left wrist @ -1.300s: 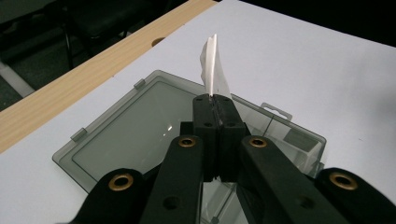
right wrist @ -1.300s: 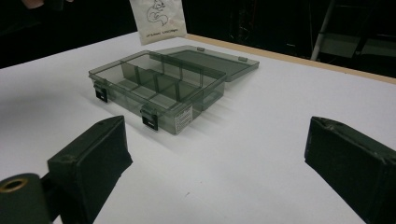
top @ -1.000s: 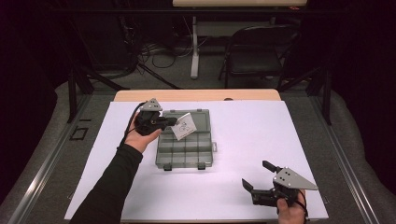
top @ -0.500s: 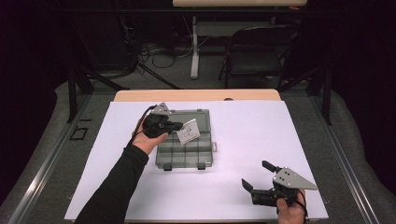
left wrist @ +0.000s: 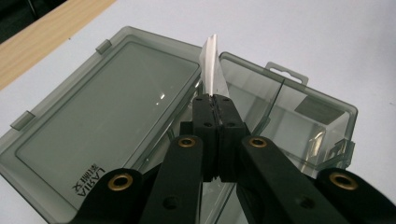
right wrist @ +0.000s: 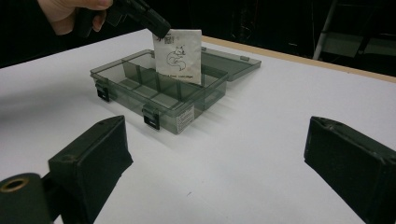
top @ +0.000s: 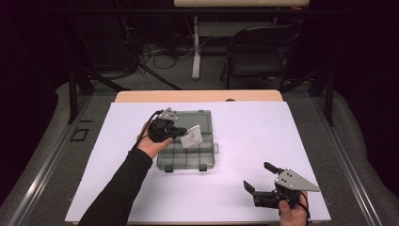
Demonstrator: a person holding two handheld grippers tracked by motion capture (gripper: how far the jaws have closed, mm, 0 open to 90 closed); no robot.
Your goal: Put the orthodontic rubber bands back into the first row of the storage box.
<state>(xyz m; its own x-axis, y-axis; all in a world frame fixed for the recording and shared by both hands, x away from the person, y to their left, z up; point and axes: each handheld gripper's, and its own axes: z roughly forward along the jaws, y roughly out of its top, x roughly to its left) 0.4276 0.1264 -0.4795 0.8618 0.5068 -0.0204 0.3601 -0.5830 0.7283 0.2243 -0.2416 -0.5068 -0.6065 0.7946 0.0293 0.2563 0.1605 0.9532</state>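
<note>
Smoky lid (left wrist: 98, 107), "LASIIA" lettering

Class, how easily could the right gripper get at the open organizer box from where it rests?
Probably yes: bare white table lies between the open right gripper and the organizer box, though the left gripper holds a packet over it.

The compartment box (top: 186, 153) lies on the desk (top: 244, 127) left of centre, its lid (top: 190, 117) folded flat behind it. The left tongs (top: 181, 134) hold a packet (top: 192, 137) above its compartments. The right tongs (top: 258, 179) sit well apart, at the near right.
</note>
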